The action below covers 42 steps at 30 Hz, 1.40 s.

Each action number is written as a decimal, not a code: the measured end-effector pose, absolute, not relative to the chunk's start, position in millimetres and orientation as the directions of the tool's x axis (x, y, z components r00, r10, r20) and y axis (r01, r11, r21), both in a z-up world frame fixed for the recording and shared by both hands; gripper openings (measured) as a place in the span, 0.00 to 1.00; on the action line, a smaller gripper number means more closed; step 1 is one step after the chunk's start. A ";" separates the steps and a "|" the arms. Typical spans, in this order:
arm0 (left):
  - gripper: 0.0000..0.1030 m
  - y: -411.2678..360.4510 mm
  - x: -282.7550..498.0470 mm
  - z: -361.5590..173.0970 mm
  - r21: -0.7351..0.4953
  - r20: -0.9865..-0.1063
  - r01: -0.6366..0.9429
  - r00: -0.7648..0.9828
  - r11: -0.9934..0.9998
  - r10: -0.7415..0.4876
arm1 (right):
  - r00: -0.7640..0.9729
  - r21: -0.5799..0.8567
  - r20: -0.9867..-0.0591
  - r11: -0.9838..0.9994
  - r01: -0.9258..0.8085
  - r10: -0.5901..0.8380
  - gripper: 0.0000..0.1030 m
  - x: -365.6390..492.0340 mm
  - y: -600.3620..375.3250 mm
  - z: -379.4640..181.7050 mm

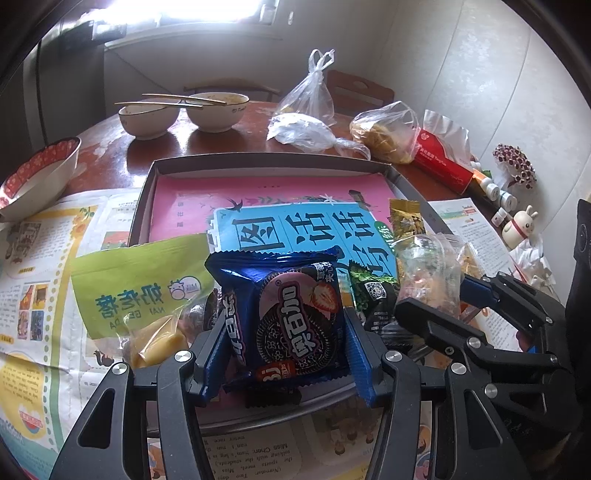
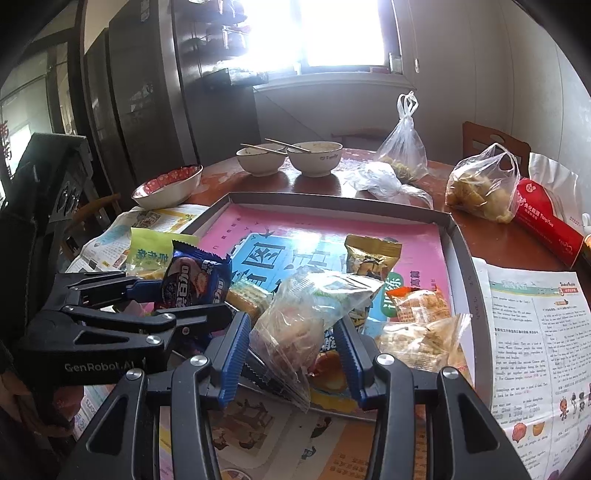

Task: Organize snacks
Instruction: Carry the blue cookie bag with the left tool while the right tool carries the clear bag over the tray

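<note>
Orange snack packet [image 2: 421, 302], right view only

Support: round reddish-brown wooden table [image 2: 498, 236].
Directly on it: shallow grey cardboard tray [image 2: 463, 254], spread printed newspaper sheets [image 2: 535, 332], two white ceramic bowls [image 2: 314, 158], red-patterned bowl [image 2: 166, 186], clear plastic bags [image 2: 480, 188].

1. The left wrist view looks down and forward along its fingers from close over the near edge of the tray [image 1: 155, 177].
2. The right wrist view sits just to its right, angled likewise.
3. Both share the tray, the two far bowls [image 2: 288, 158] and the window [image 2: 332, 33]; each shows the other gripper.
</note>
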<state>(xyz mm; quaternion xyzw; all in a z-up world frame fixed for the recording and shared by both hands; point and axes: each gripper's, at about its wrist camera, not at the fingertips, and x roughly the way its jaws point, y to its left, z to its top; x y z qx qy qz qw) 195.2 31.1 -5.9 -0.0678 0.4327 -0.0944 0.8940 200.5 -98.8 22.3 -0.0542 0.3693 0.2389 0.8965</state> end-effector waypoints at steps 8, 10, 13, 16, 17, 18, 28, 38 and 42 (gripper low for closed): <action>0.56 28.7 196.1 -6.0 -0.192 -0.766 0.096 0.608 0.977 -0.210 | 0.638 0.056 -0.679 0.893 -0.447 0.362 0.46 203.9 -107.7 22.2; 0.56 27.9 196.8 -6.1 -0.190 -0.767 0.092 0.608 0.977 -0.206 | 0.652 0.023 -0.678 0.896 -0.444 0.340 0.46 202.1 -105.5 22.2; 0.56 27.1 197.4 -6.2 -0.189 -0.768 0.085 0.609 0.978 -0.201 | 0.661 -0.003 -0.678 0.898 -0.440 0.322 0.46 201.3 -103.9 22.2; 0.56 26.3 197.7 -6.0 -0.188 -0.770 0.077 0.607 0.979 -0.195 | 0.652 0.004 -0.684 0.895 -0.445 0.327 0.46 202.2 -104.9 22.5; 0.56 26.1 197.9 -5.9 -0.189 -0.772 0.072 0.606 0.979 -0.194 | 0.649 0.006 -0.686 0.894 -0.449 0.330 0.46 202.6 -105.1 22.9; 0.56 26.2 197.7 -5.7 -0.190 -0.772 0.070 0.605 0.979 -0.193 | 0.647 0.007 -0.687 0.893 -0.450 0.332 0.46 203.0 -105.1 23.0; 0.56 24.2 199.1 -4.2 -0.181 -0.783 0.058 0.595 0.982 -0.180 | 0.614 0.016 -0.697 0.864 -0.503 0.370 0.46 198.7 -101.4 22.9; 0.56 21.8 197.8 -3.3 -0.160 -0.794 0.057 0.586 0.985 -0.163 | 0.603 0.020 -0.707 0.862 -0.506 0.371 0.47 197.3 -104.0 22.1; 0.56 21.5 196.9 -3.1 -0.160 -0.793 0.056 0.587 0.986 -0.162 | 0.606 0.018 -0.703 0.862 -0.507 0.372 0.47 195.2 -105.0 22.7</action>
